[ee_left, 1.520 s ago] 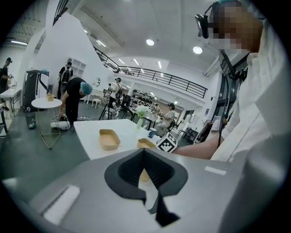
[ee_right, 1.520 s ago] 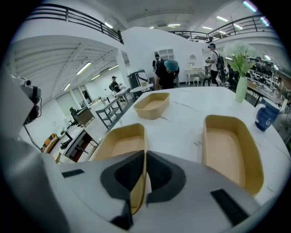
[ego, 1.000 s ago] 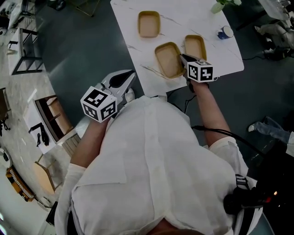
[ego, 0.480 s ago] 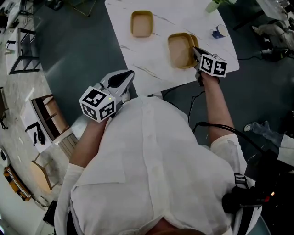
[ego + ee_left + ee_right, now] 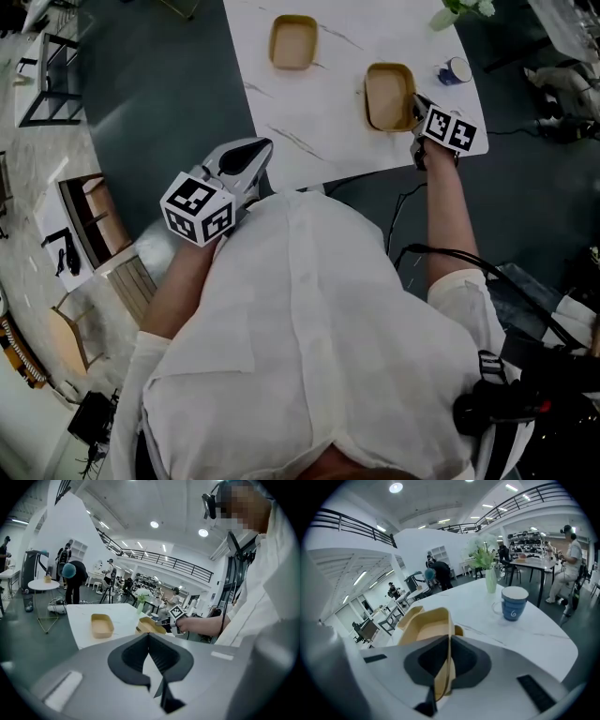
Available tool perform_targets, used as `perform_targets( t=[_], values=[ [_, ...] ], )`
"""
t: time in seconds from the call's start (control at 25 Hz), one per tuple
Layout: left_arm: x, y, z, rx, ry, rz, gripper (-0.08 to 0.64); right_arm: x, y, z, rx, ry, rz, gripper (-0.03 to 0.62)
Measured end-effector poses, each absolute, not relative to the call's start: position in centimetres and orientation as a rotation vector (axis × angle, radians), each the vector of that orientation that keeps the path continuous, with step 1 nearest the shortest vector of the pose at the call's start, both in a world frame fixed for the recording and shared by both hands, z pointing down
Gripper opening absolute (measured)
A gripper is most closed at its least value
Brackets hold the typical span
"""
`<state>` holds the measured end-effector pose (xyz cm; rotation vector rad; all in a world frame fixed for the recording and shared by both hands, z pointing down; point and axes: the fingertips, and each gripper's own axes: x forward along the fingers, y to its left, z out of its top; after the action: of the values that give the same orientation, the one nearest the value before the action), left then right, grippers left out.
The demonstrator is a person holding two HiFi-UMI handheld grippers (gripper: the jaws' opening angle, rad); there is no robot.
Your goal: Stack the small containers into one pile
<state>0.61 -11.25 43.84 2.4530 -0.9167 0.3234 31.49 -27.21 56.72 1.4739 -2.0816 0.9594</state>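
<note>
Over marble table [image 5: 319, 103], right gripper view alone shows right tongs [image 5: 449, 638] pinching container [image 5: 423, 629] rim; left tongs [image 5: 149, 635] closed, empty.

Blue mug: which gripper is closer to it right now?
Right. The right gripper, shut on a tan container's wall, is over the table just beside the blue mug. The left gripper is off the table's near edge, far to the mug's left.

A dark grey floor [image 5: 159, 103] is seen around the white marble bench [image 5: 319, 122], and a railed mezzanine [image 5: 159, 560] is shown beneath round ceiling lights [image 5: 154, 524].
</note>
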Motion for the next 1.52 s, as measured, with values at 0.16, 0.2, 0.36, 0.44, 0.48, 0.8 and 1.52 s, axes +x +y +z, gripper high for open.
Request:
perform_targets(
  t=[0.16, 0.2, 0.36, 0.44, 0.48, 0.8, 1.52],
  values=[
    [0.8, -11.1, 44.1, 2.441, -0.939, 0.322, 0.008, 32.1, -27.2, 58.1, 1.479, -2.044, 0.972, 0.015],
    [0.8, -11.1, 44.2, 2.439, -0.942, 0.322, 0.008, 32.2, -27.2, 58.4, 1.480, -2.037, 0.980, 0.015],
    [0.7, -11.2, 44.4, 2.436, -0.946, 0.324, 0.008, 32.0, -27.3, 59.4, 1.494, -2.014, 1.008, 0.015],
    [0.5, -11.2, 44.4, 2.435, -0.946, 0.323, 0.008, 31.9, -27.3, 59.6, 1.502, -2.007, 1.018, 0.015],
    [0.5, -11.2, 44.3, 2.435, -0.946, 0.322, 0.008, 31.9, -27.3, 59.7, 1.507, -2.004, 1.020, 0.015],
    [-0.1, -11.3, 44.4, 2.433, -0.938, 0.326, 0.008, 32.3, -27.1, 60.1, 1.537, -1.951, 1.016, 0.015],
    [-1.5, -12.0, 44.6, 2.431, -0.892, 0.322, 0.008, 31.9, -26.9, 61.0, 1.513, -1.869, 0.872, 0.023]
  ],
)
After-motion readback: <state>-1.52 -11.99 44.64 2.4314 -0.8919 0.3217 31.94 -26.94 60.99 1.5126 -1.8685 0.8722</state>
